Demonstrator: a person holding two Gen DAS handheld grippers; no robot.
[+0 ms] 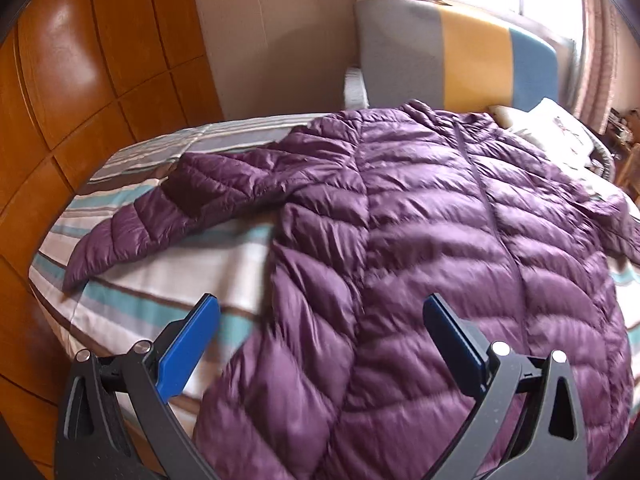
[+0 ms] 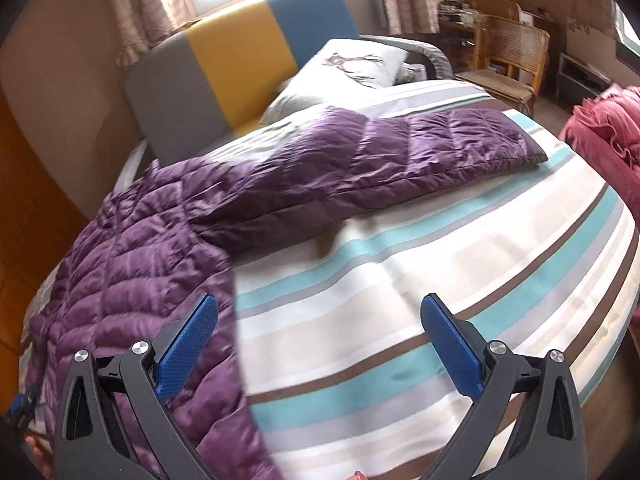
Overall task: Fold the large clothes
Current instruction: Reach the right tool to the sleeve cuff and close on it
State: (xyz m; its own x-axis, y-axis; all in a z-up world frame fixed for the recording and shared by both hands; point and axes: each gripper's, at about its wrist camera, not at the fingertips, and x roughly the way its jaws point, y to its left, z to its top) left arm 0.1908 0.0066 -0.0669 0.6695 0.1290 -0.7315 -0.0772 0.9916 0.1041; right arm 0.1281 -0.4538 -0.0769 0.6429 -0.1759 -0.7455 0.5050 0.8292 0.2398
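A purple quilted down jacket [image 1: 420,240] lies spread flat, front up, on a striped bed [image 1: 168,280]. Its left sleeve [image 1: 160,216] stretches out to the left. In the right wrist view the jacket body [image 2: 132,264] lies at the left and its other sleeve [image 2: 400,148] stretches right across the bed [image 2: 440,264]. My left gripper [image 1: 320,312] is open and empty, above the jacket's lower hem. My right gripper [image 2: 320,312] is open and empty, above the bedsheet just right of the jacket's side edge.
A grey, yellow and blue headboard [image 2: 240,64] and a white pillow [image 2: 352,64] are at the far end. A wooden wardrobe [image 1: 80,80] stands left of the bed. A wicker chair [image 2: 508,60] and pink bedding [image 2: 604,132] are to the right.
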